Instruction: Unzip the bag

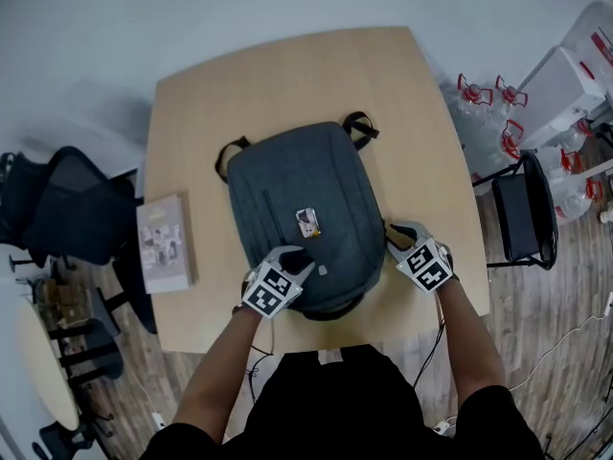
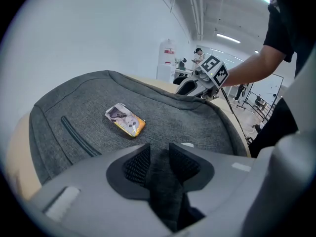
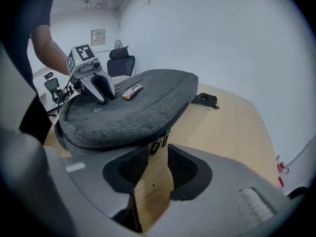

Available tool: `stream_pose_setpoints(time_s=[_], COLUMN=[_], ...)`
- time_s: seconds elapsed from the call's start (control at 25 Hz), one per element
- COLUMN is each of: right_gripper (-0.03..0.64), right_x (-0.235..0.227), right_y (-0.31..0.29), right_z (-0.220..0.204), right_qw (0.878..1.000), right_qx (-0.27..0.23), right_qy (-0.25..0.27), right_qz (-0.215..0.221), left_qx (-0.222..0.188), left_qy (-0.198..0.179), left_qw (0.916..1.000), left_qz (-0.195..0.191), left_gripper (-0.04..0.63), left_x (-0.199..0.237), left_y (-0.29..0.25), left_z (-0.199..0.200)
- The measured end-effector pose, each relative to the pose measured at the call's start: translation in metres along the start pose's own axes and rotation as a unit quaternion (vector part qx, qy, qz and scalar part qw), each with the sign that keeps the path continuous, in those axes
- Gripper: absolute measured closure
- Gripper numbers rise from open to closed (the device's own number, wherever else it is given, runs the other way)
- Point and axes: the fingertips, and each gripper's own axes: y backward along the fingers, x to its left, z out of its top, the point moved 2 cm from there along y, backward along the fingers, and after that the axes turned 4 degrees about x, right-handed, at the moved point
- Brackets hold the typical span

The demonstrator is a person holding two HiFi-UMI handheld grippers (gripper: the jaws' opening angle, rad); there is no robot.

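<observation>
A light wooden table (image 1: 287, 75) with round corners holds two things. A grey backpack (image 1: 302, 209) lies flat in the middle, closer to the near edge. Its two black straps (image 1: 359, 126) poke out at the far end and rest on the wood. On its right side, two zip pulls (image 3: 159, 143) hang down close to the table top. A flat book (image 1: 165, 242) with little pictures on its cover lies right by the left edge, apart from the backpack.
</observation>
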Motion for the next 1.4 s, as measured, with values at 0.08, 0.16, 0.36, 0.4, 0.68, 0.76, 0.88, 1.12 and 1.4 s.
stream_pose_setpoints(time_s=[0.08, 0.16, 0.36, 0.4, 0.68, 0.76, 0.88, 1.12, 1.4], right_gripper=[0.492, 0.492, 0.499, 0.499, 0.499, 0.503, 0.559, 0.575, 0.606], right_x=[0.001, 0.001, 0.001, 0.001, 0.0, 0.002, 0.004, 0.001, 0.005], right_y=[-0.002, -0.004, -0.007, -0.008, -0.012, -0.012, -0.011, -0.003, 0.005], right_z=[0.001, 0.001, 0.002, 0.003, 0.001, 0.002, 0.003, 0.001, -0.002], right_qw=[1.0, 0.999, 0.993, 0.992, 0.987, 0.984, 0.983, 0.991, 0.999], right_qx=[-0.001, 0.004, 0.022, 0.025, 0.04, 0.043, 0.039, 0.018, 0.002], right_qy=[-0.004, -0.007, 0.007, 0.01, 0.018, 0.034, 0.048, 0.012, -0.003], right_qz=[0.026, 0.053, 0.113, 0.12, 0.157, 0.17, 0.174, 0.131, 0.04], left_qx=[-0.001, -0.001, -0.002, -0.002, -0.002, -0.002, -0.002, -0.001, -0.002], left_qy=[-0.001, 0.0, 0.0, 0.0, -0.001, -0.002, -0.003, -0.006, -0.007], left_qw=[1.0, 1.0, 1.0, 1.0, 1.0, 1.0, 1.0, 1.0, 1.0], left_qz=[0.0, 0.0, 0.0, 0.0, 0.0, 0.0, 0.003, 0.005, 0.006], left_gripper=[0.463, 0.462, 0.463, 0.463, 0.463, 0.463, 0.463, 0.463, 0.463], left_x=[0.0, 0.0, 0.001, 0.001, 0.0, 0.001, 0.001, 0.0, 0.001], left_y=[0.0, 0.0, 0.0, 0.0, 0.0, 0.001, 0.0, 0.0, 0.0], left_z=[0.0, -0.001, -0.002, -0.002, -0.002, -0.002, -0.001, -0.002, -0.003])
